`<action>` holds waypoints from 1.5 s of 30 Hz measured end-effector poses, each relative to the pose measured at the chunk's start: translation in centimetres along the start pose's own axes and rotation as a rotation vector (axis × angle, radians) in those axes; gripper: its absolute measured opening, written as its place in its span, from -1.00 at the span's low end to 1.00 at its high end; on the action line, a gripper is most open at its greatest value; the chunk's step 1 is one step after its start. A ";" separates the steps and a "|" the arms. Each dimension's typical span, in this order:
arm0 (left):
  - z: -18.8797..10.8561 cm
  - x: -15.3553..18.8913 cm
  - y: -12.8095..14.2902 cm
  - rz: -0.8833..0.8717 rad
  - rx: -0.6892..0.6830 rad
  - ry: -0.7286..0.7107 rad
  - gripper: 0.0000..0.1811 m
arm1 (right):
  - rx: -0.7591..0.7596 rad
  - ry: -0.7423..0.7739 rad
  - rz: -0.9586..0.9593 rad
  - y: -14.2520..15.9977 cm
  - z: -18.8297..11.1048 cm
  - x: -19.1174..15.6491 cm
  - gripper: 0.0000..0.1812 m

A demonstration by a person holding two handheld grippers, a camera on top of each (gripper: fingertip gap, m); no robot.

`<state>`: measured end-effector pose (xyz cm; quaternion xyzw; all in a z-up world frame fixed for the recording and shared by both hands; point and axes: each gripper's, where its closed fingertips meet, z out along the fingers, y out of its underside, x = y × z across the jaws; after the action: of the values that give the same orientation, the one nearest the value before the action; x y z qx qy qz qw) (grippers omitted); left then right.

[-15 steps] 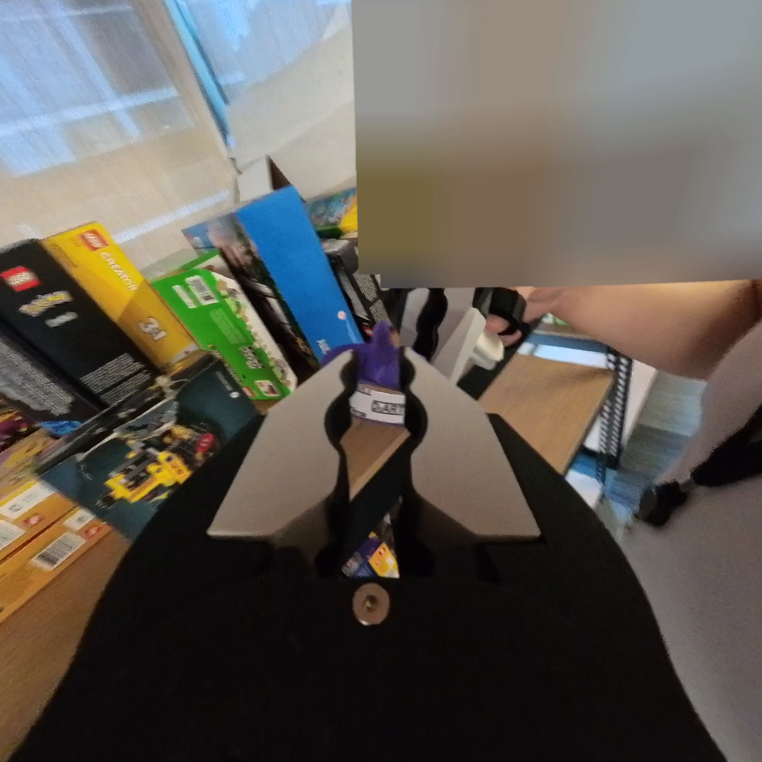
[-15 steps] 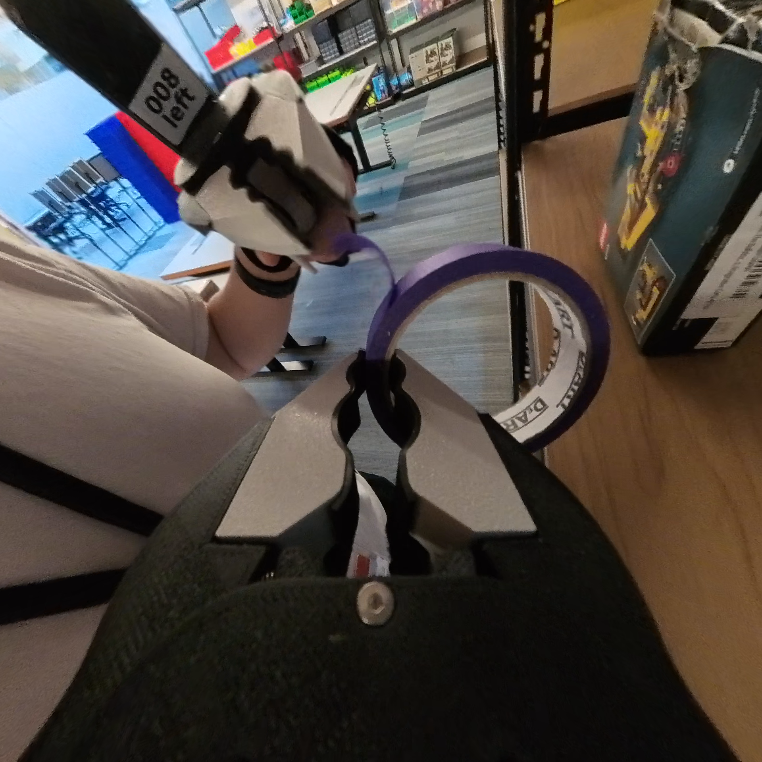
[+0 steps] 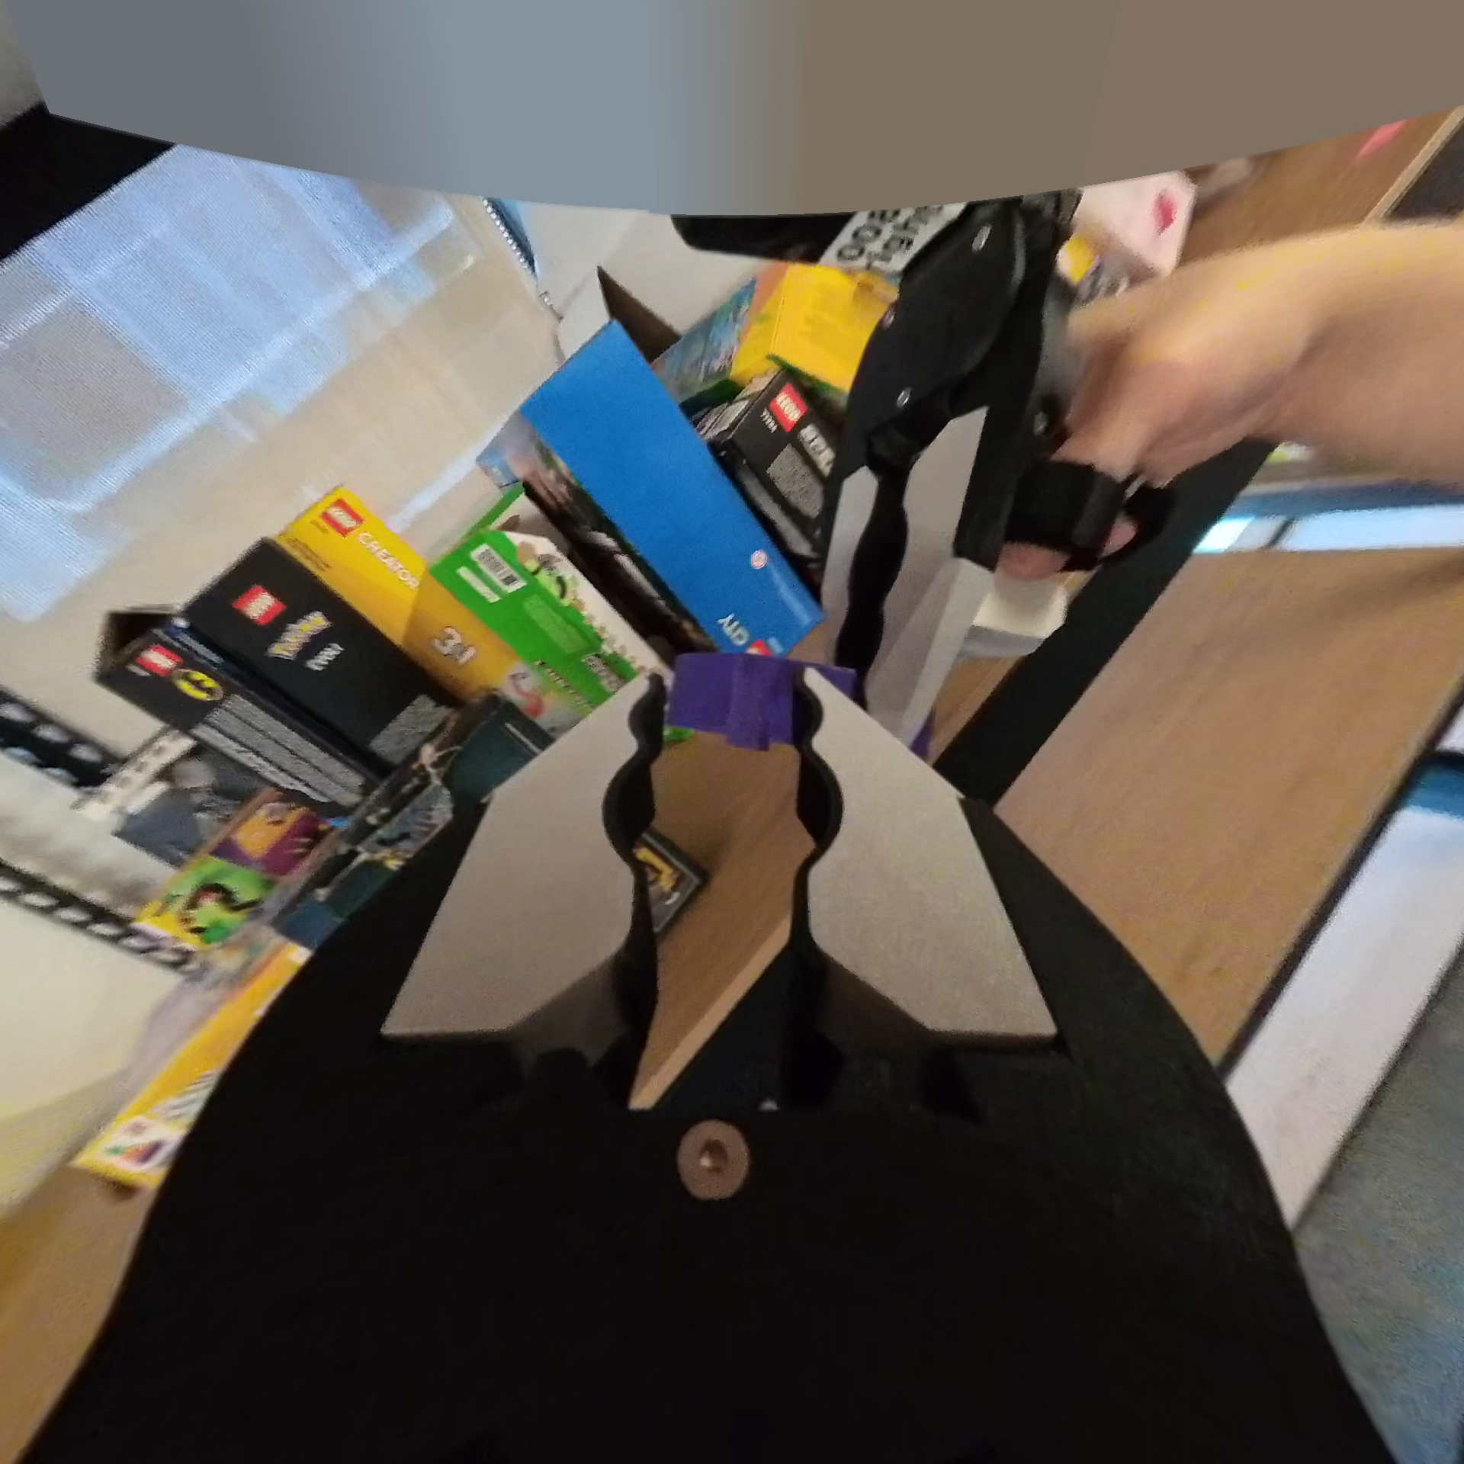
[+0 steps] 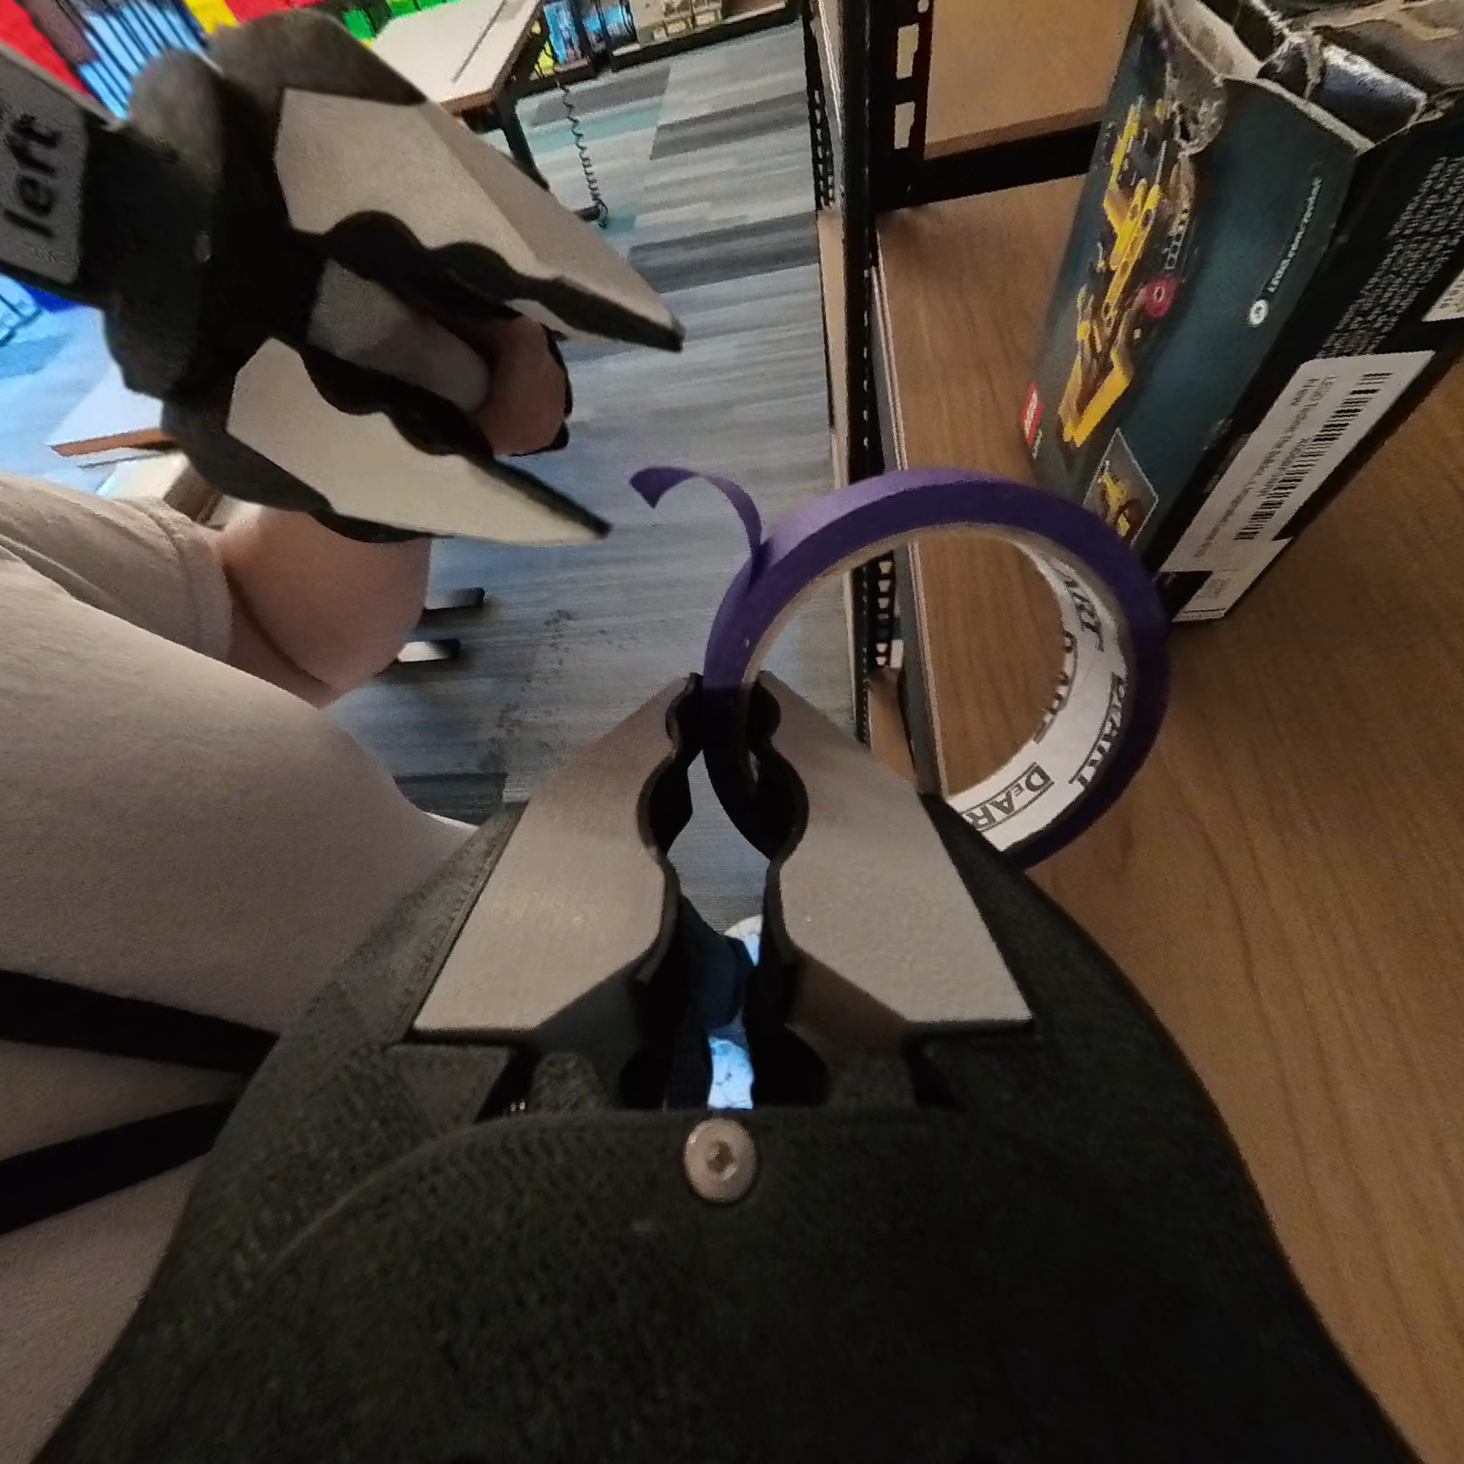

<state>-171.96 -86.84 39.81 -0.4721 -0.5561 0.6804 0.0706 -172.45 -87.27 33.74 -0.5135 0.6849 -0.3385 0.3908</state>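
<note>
My right gripper (image 4: 725,689) is shut on the rim of a purple tape roll (image 4: 951,499) with a white printed core, holding it upright at the edge of a wooden shelf (image 4: 1307,911). The roll's loose end (image 4: 697,483) curls free in the air. My left gripper (image 4: 638,436) is open just left of that end and does not touch it. In the left wrist view the left gripper (image 3: 733,697) is open, with the purple tape (image 3: 745,713) just beyond its tips. The right gripper (image 3: 871,657) is behind it, held by a hand (image 3: 1188,372).
A dark box with a yellow vehicle picture (image 4: 1188,317) stands on the shelf right of the roll. A black metal shelf post (image 4: 855,317) runs along the shelf edge. Blue (image 3: 665,491), green (image 3: 539,610), yellow (image 3: 372,554) and black (image 3: 317,642) toy boxes lean in a row. The tips of one gripper are about 6 cm away from the tips of the other.
My left gripper has opened and let go of the tape's loose end, which now curls free. The right gripper still grips the roll.
</note>
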 end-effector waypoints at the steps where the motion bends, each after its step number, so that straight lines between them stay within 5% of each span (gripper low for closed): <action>1: 0.4 -0.1 0.1 0.043 -0.026 -0.026 -0.70 | -0.003 0.005 -0.002 0.1 0.0 0.0 -0.90; 8: 1.8 0.7 1.2 0.134 -0.127 -0.043 -0.76 | -0.007 0.020 0.011 0.6 -0.5 0.2 -0.90; 12: 1.9 1.2 0.9 0.095 -0.082 -0.007 -1.00 | -0.018 0.023 0.024 1.2 -0.5 0.4 -0.90; 30: 3.1 0.9 2.3 0.105 -0.155 0.032 -1.00 | -0.054 -0.016 0.148 2.0 -0.4 2.5 -0.89; 45: 6.2 -0.1 1.2 0.312 -0.304 0.194 -1.00 | 0.047 -0.052 0.348 1.1 -1.9 5.0 -0.90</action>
<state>-175.86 -91.60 38.45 -0.6206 -0.5633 0.5429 -0.0542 -175.44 -91.77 32.70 -0.3864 0.7452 -0.2681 0.4728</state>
